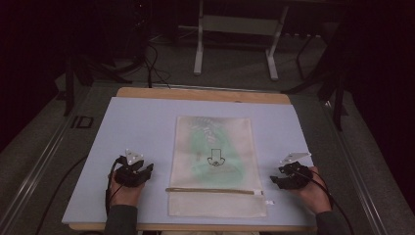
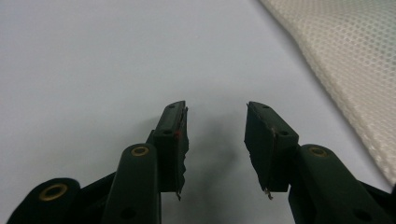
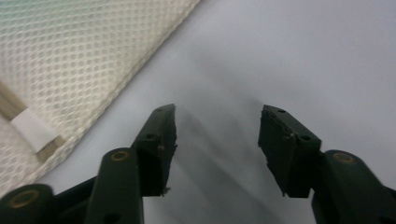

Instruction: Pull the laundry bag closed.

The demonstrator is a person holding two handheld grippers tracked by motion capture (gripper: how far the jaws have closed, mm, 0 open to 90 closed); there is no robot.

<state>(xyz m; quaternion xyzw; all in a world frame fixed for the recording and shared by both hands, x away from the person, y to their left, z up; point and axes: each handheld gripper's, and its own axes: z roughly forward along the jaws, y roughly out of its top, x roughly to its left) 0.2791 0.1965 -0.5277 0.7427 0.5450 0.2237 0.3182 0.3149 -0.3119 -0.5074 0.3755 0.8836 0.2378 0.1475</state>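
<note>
Mesh bag (image 1: 215, 164) lies flat on the pale sheet (image 1: 142, 132) covering the bench (image 1: 195, 94), midway between our two grippers. Our left gripper (image 1: 133, 172) rests on the sheet with its jaws released and nothing between them; the bag's edge (image 2: 345, 70) sits off to their right, apart from them. Our right gripper (image 1: 289, 177) also has its jaws spread and empty, with the bag's corner and white zipper tab (image 3: 32, 130) to their left, not touching.
</note>
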